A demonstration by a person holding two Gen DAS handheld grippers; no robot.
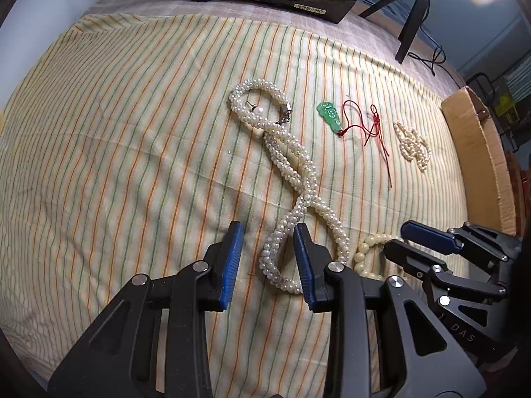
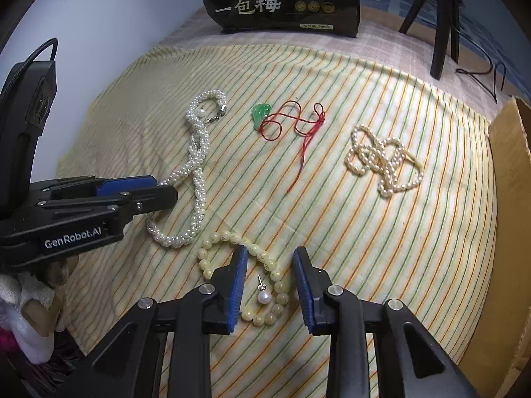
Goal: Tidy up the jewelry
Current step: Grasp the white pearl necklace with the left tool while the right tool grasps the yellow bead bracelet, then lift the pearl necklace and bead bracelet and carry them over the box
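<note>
A long twisted pearl necklace (image 1: 292,169) lies on the striped cloth (image 1: 132,139); its near loop sits between the open fingers of my left gripper (image 1: 268,245). A pearl earring (image 1: 257,110) lies inside its far loop. My right gripper (image 2: 270,275) is open, straddling a yellow bead bracelet (image 2: 232,242) with a second pearl earring (image 2: 264,297) between the fingers. A green jade pendant on red cord (image 2: 260,114) and a small pearl strand (image 2: 385,162) lie farther out. The right gripper also shows in the left wrist view (image 1: 408,242), the left one in the right wrist view (image 2: 162,189).
A black snack bag (image 2: 285,0) stands at the cloth's far edge. A cardboard box wall (image 2: 511,199) lines the right side. Tripod legs (image 2: 441,33) and a cable stand at the back right. A white wall is to the left.
</note>
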